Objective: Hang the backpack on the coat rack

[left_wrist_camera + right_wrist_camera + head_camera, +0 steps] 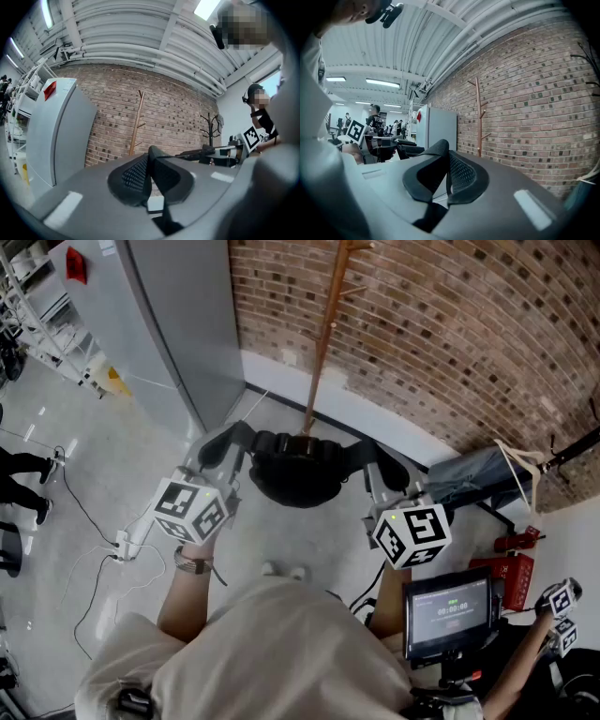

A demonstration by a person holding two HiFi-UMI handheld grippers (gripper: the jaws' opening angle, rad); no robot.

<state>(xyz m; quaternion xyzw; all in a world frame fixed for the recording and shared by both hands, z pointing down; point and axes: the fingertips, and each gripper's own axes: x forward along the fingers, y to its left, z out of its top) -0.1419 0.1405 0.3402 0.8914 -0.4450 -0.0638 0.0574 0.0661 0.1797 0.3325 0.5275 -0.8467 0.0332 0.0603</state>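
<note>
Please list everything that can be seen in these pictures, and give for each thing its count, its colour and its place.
backpack: one, black, hanging between the two grippers
coat rack: one, brown wood, standing against the brick wall
brick wall: one, red-brown, behind the coat rack
cabinet: one, grey, left of the coat rack
cables: several, black and white, on the floor at left
screen: one, black, lower right
left gripper: one, grey, shut on a backpack strap
right gripper: one, grey, shut on the other strap
</note>
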